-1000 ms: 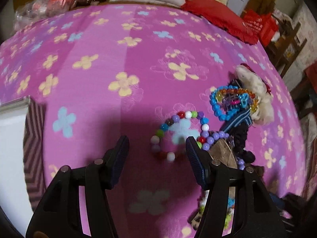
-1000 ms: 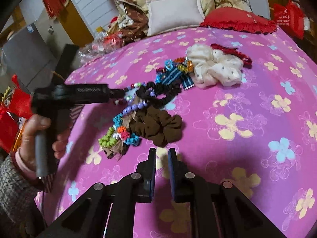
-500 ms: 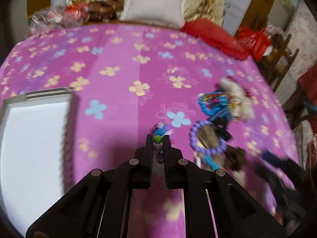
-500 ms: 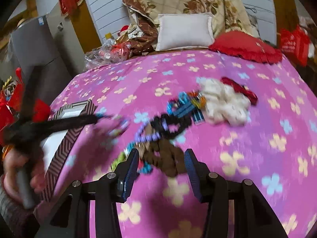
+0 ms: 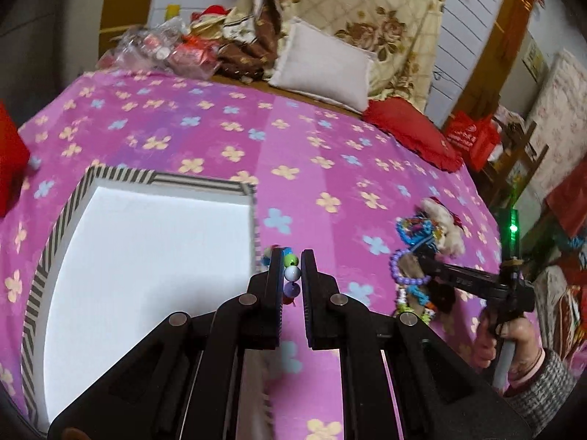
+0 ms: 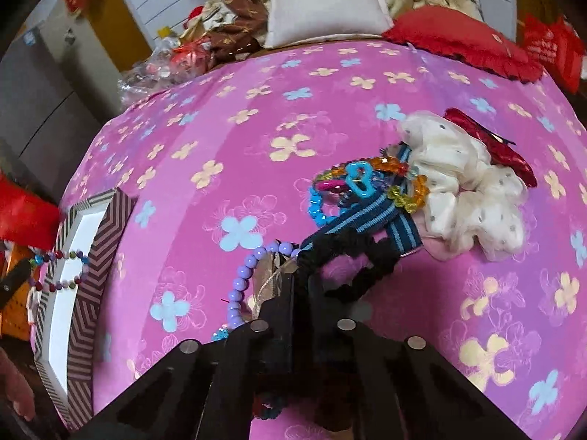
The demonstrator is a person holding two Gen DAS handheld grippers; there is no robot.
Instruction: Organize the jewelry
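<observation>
My left gripper (image 5: 292,262) is shut on a multicoloured bead bracelet (image 5: 292,274) and holds it in the air beside the right edge of the striped box (image 5: 121,178), which has a white inside. In the right wrist view the bracelet (image 6: 60,269) hangs over the box (image 6: 106,227). My right gripper (image 6: 301,282) is shut on a black scrunchie (image 6: 352,253) in the jewelry pile. A purple bead bracelet (image 6: 244,275), a blue striped band (image 6: 370,220), coloured bead bracelets (image 6: 361,179) and a white scrunchie (image 6: 473,187) lie around it.
Everything lies on a pink flowered bedspread (image 6: 279,117). A red hair clip (image 6: 491,143) sits behind the white scrunchie. A white pillow (image 5: 323,66), a red cushion (image 5: 407,128) and bags are at the bed's far edge.
My left gripper closed on the multicoloured bracelet, lifted it and carried it left to the box. My right gripper opened, moved forward to the pile and closed on the black scrunchie.
</observation>
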